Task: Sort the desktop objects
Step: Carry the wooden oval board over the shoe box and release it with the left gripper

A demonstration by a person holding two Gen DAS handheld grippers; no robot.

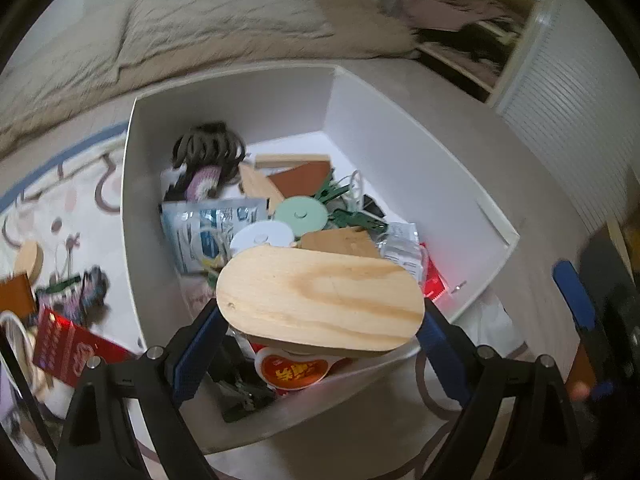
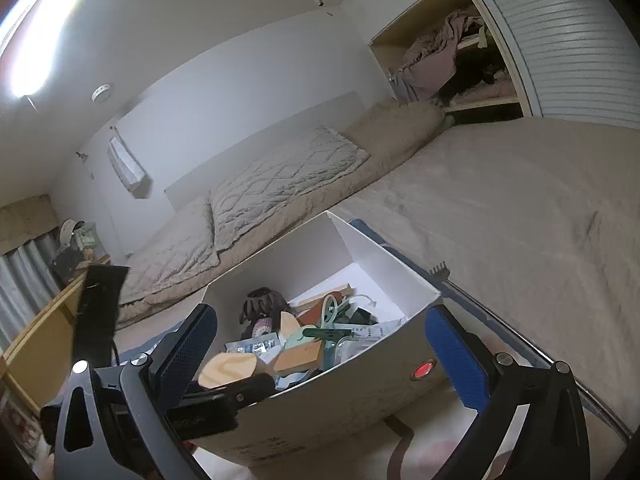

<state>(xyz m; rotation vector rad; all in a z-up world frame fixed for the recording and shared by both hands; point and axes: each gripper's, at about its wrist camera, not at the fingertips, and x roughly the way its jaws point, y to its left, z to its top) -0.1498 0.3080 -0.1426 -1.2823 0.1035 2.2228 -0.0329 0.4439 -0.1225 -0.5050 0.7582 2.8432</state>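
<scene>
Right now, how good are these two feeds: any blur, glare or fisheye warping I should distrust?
Left wrist view: the wooden board in the left claw is sharp, but items at the left edge are motion-smeared. Right wrist view: a ceiling light blows out the top-left corner, and the white box sits in dim light. Both bend straight lines at the edges.

Box [image 1: 400,152] on patterned mat [image 1: 80,208], bed [image 1: 200,24] behind it. Inside box: hair claw [image 1: 208,148] at far left corner, two round lids [image 1: 298,212] mid-box, wooden board [image 1: 320,296] over near edge. Red packet [image 1: 68,344] on mat, left of box.
</scene>
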